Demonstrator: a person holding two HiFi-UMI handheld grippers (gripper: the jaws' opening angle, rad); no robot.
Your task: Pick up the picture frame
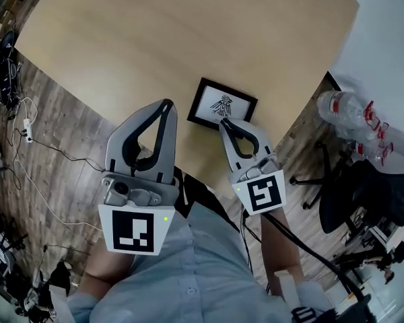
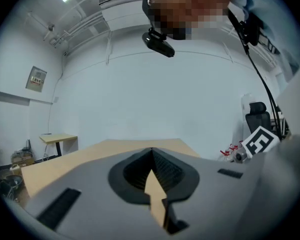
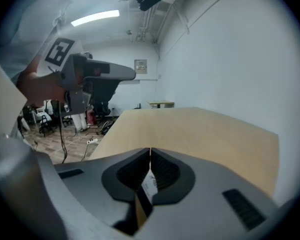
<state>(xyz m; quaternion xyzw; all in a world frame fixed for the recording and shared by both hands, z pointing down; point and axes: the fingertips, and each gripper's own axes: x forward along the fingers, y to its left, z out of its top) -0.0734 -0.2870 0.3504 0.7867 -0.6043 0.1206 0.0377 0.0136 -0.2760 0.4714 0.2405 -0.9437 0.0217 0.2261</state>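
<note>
- Picture frame [image 1: 222, 105]: lies flat on the wooden surface [image 1: 155, 39], close to its near edge, print facing up. Not lifted.
- Left gripper [image 1: 166, 104]: held above the surface, to the left of the frame and apart from it. Its own view shows the jaws pressed together with nothing between them.
- Right gripper [image 1: 223, 122]: its tip overlaps the frame's near edge in the head view; contact cannot be confirmed. The jaws are clenched and empty, and a strip of the frame shows through the gap below them.
- Progress: judged to be at the approach stage only. No grasp has been made.
- Outstanding: part the jaws, set them over a frame edge, clamp and raise.
</note>
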